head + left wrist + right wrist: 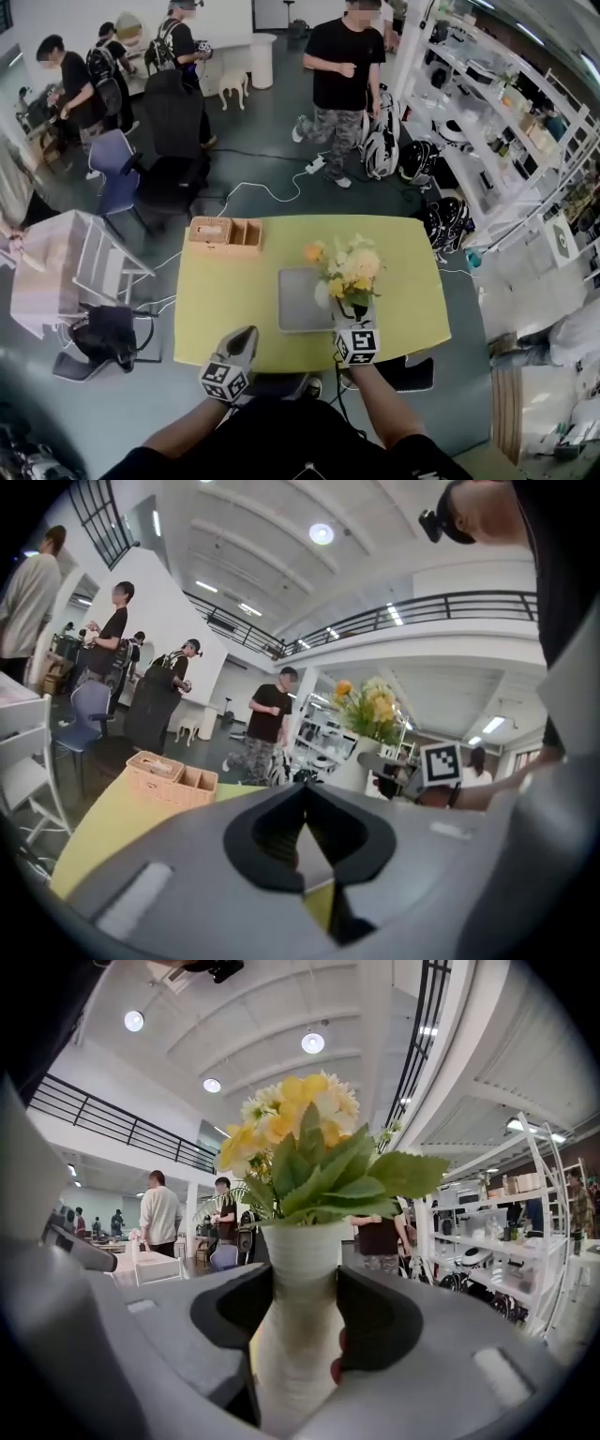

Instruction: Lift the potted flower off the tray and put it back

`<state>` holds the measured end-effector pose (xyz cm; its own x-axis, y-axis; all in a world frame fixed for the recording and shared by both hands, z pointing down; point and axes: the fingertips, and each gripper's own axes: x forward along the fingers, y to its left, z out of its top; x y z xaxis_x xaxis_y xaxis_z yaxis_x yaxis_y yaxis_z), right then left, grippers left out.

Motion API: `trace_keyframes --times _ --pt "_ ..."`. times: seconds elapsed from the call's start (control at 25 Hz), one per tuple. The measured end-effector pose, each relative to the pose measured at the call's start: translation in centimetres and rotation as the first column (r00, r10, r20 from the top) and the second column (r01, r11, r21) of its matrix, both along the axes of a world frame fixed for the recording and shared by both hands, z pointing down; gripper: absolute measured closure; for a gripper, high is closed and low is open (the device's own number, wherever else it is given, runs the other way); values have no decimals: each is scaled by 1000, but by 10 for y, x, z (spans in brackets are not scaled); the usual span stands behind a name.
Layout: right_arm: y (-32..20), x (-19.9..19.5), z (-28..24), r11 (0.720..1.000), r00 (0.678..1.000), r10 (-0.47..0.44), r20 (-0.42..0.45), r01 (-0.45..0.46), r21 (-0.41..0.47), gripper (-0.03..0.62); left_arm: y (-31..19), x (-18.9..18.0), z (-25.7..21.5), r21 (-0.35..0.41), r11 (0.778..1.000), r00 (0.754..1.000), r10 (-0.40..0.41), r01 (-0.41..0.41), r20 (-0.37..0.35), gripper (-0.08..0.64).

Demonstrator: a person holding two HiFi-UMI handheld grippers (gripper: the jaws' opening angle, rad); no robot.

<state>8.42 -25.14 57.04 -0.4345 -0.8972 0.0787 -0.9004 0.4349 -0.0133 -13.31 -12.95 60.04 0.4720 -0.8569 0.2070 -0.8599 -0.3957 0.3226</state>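
Observation:
The potted flower, yellow and white blooms in a white ribbed pot, stands upright at the right edge of the grey tray on the yellow-green table. My right gripper is shut on the pot's neck, with a black pad pressing on each side. Whether the pot's base touches the tray is hidden. My left gripper hovers at the table's front edge, left of the tray, its jaws closed together on nothing. The left gripper view shows the flower to its right.
A wicker basket sits at the table's far left edge. A white chair and dark office chairs stand to the left, white shelving to the right. A person stands beyond the table, and cables cross the floor.

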Motion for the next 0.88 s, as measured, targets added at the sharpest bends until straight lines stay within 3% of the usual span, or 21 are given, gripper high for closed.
trace_keyframes --times 0.48,0.88 --pt "-80 5 111 997 1000 13 -22 -15 -82 377 10 -30 52 -122 986 992 -111 117 58 554" --pt "-105 8 178 994 999 38 -31 -41 -106 376 9 -46 77 -187 968 984 -153 168 93 554"
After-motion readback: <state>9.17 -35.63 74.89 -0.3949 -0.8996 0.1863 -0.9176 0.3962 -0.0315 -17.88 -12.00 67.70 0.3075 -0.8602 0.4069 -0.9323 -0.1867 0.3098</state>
